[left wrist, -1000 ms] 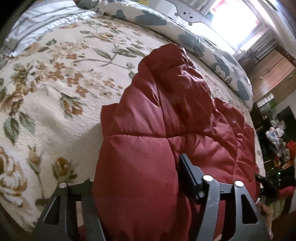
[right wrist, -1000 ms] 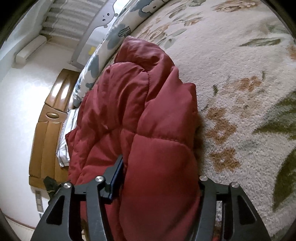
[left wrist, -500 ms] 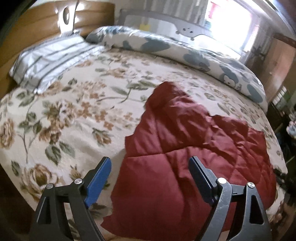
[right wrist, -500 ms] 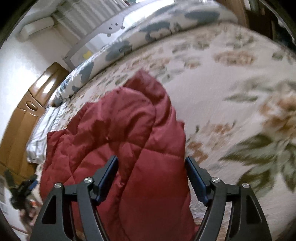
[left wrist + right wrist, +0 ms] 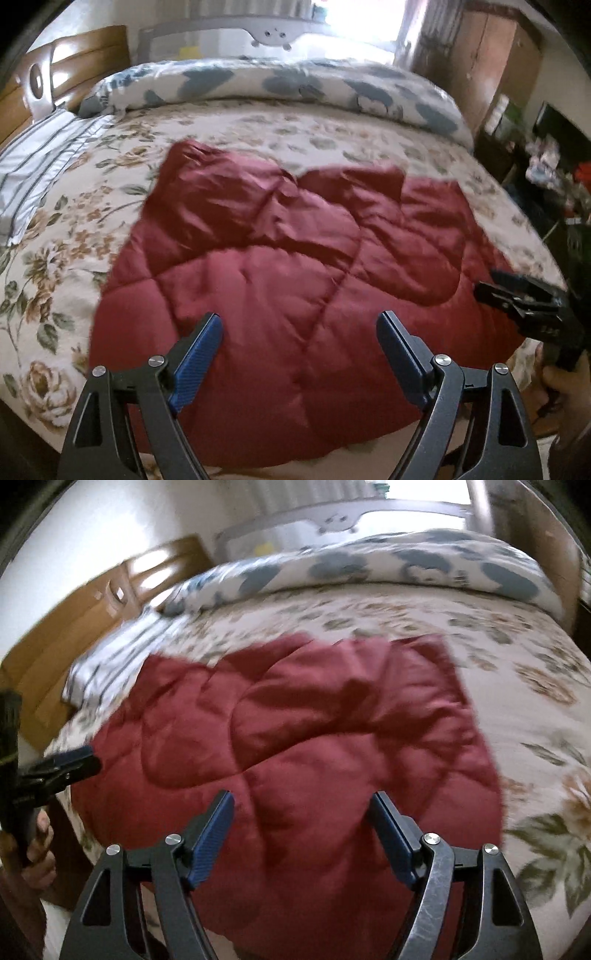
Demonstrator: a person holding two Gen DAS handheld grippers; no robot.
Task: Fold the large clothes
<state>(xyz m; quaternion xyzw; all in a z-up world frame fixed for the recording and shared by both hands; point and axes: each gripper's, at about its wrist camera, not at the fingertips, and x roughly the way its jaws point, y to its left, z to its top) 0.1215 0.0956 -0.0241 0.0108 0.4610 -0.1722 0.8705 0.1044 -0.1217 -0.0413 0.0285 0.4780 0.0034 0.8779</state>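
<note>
Both sets of tongs stood wide apart and empty above a dark red quilted garment (image 5: 295,258) that lay spread on the near part of a bed covered by a floral bedspread (image 5: 66,229). The left tongs (image 5: 299,332) had just been opening, their blue pads (image 5: 195,362) clear of the fabric with nothing between them; the right tongs (image 5: 303,808) had likewise been opening, with only the garment seen below the gap, untouched. From the left wrist view the right tongs (image 5: 524,299) showed side-on at the frame's right edge, over the garment's corner, with part of a hand (image 5: 565,384) beneath. A rolled white and blue duvet (image 5: 280,85) lay along the bed's far side, a striped pillow (image 5: 33,162) near the wooden headboard (image 5: 74,70). The garment's near hem was cut off behind the tongs, and motion blur in the right wrist view left its seams and exact type hard to make out.
</note>
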